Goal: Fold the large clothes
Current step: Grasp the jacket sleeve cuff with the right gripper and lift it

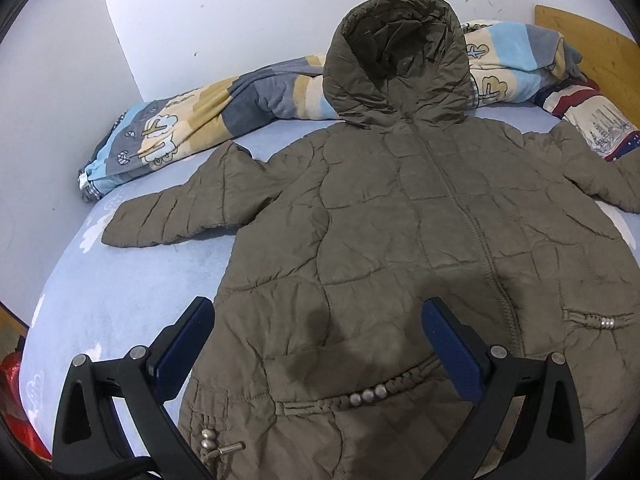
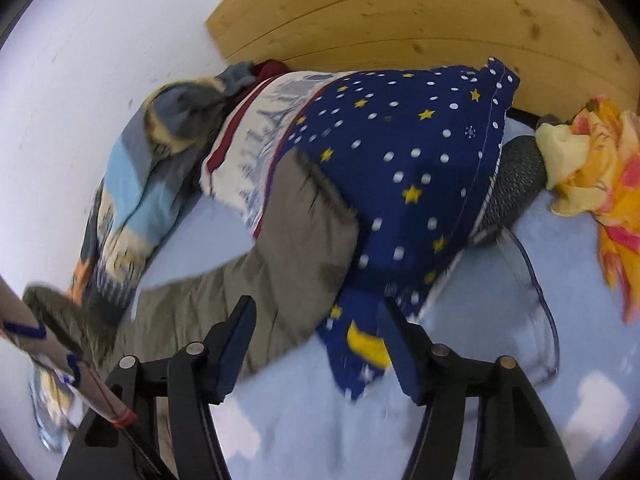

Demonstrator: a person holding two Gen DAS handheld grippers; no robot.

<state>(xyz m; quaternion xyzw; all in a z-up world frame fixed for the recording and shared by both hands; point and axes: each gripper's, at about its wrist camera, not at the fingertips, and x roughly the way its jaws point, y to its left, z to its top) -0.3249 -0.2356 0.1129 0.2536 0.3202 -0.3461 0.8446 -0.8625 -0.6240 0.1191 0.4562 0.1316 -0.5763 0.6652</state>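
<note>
Right — your olive quilted jacket (image 1: 400,216) is lying flat, front up & zipped, on the light-blue bed (image 1: 120,288), hood (image 1: 396,60) pointing toward the white wall (image 1: 200,12), both sleeves spreading out to the sides. You're holding the left gripper (image 1: 320,344) over the lower front, w/ its fingers (image 1: 452,352) standing wide apart and gripping nothing — they're straddling the fabric near the braided waist cord (image 1: 340,400) and its metal beads. A striped cartoon-print blanket (image 1: 192,120) is bunching along the wall behind the hood.

In the right wrist view, things are blurring. The right gripper (image 2: 316,344) is sitting partway open, nothing between its fingers (image 2: 236,344), over the bed just short of a navy star-and-dot pillow (image 2: 400,152). One jacket sleeve (image 2: 288,216) is running under that pillow's edge. A wooden headboard (image 2: 400,12) is standing behind, w/ a yellow-orange floral cloth (image 2: 600,168) lying at the right.
</note>
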